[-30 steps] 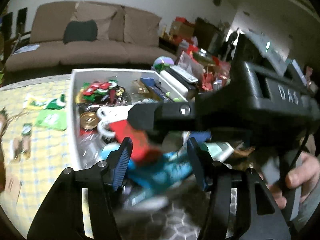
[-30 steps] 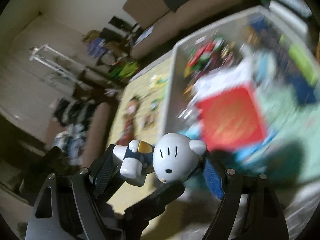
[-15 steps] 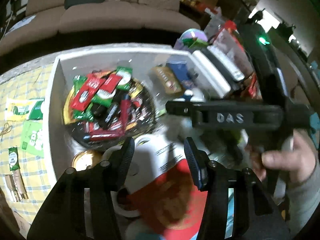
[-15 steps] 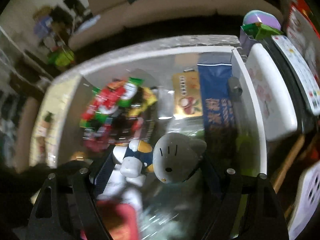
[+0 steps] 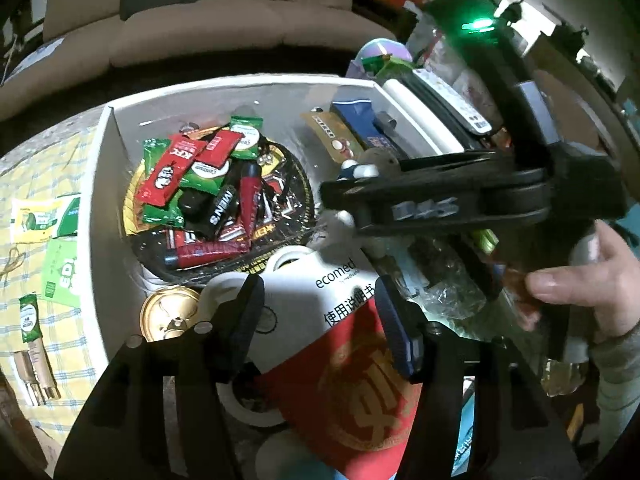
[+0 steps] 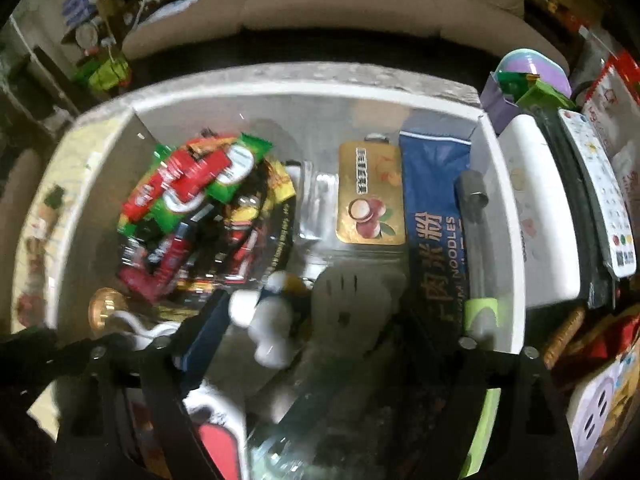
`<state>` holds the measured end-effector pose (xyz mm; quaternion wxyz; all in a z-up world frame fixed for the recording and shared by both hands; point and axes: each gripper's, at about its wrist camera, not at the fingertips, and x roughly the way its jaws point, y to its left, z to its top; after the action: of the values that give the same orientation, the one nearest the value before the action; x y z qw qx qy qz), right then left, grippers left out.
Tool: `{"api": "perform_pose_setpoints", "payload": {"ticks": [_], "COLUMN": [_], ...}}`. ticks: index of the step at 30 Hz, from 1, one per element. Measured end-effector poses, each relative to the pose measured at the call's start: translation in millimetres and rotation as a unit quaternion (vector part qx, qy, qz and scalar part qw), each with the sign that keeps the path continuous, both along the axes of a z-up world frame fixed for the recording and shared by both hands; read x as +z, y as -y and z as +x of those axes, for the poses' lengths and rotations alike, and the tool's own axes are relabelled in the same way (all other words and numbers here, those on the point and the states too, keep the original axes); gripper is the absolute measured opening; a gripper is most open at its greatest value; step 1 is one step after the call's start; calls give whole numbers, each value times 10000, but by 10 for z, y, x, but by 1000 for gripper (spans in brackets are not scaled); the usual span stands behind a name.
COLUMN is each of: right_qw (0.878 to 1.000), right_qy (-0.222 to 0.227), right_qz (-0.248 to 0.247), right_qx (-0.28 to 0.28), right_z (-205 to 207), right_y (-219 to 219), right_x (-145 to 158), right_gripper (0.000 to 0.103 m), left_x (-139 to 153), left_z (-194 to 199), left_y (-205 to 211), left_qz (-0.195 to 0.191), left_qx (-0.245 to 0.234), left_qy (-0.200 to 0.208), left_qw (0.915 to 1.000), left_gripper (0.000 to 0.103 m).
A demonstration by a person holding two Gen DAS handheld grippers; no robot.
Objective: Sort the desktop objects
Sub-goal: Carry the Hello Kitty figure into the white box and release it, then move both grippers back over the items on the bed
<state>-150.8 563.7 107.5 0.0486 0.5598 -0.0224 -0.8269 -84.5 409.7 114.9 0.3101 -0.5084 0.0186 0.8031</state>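
A white storage box holds a heap of red and green snack packets, a gold packet, a blue noodle packet and a gold can. My right gripper is shut on a white toy figure with a round head and holds it over the box; the toy also shows in the left wrist view. My left gripper is open above a white leaflet and red envelope, holding nothing.
Green packets lie on a yellow checked cloth left of the box. A white case, a remote control and a purple disc lie right of the box. A beige sofa stands behind.
My right gripper has swung with the toy from outside the box to above its middle and lowered. My left gripper has moved forward over the box, still open.
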Motion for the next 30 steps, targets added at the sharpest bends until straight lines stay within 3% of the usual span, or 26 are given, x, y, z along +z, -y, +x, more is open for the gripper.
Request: {"api": "perform_pose_setpoints", "payload": {"ticks": [3, 7, 10, 12, 17, 26, 30], "right_qw": [9993, 9985, 9978, 9972, 9956, 9915, 9880], "right_qy": [-135, -259, -300, -358, -603, -834, -854], "right_qz": [-325, -369, -430, -487, -619, -991, -1232], "right_qx": [-104, -315, -415, -439, -359, 109, 384], "right_z": [133, 281, 392, 471, 716, 1130, 1221], "right_y": [-127, -182, -224, -203, -84, 530, 949], "right_x": [155, 326, 430, 496, 700, 907, 900], "right_gripper": [88, 88, 87, 87, 87, 83, 83], "left_x": [44, 95, 203, 272, 458, 557, 414], "left_z": [12, 41, 135, 203, 430, 856, 917], "left_y": [52, 86, 180, 279, 651, 1716, 2362], "left_qz": [-43, -161, -200, -166, -44, -331, -385], "left_qx": [65, 117, 187, 251, 431, 909, 1390], "left_qy": [-18, -107, -229, -312, -473, -870, -748], "left_qw": [10000, 9997, 9994, 9991, 9979, 9915, 9867], "left_gripper": [55, 56, 66, 78, 94, 100, 101]}}
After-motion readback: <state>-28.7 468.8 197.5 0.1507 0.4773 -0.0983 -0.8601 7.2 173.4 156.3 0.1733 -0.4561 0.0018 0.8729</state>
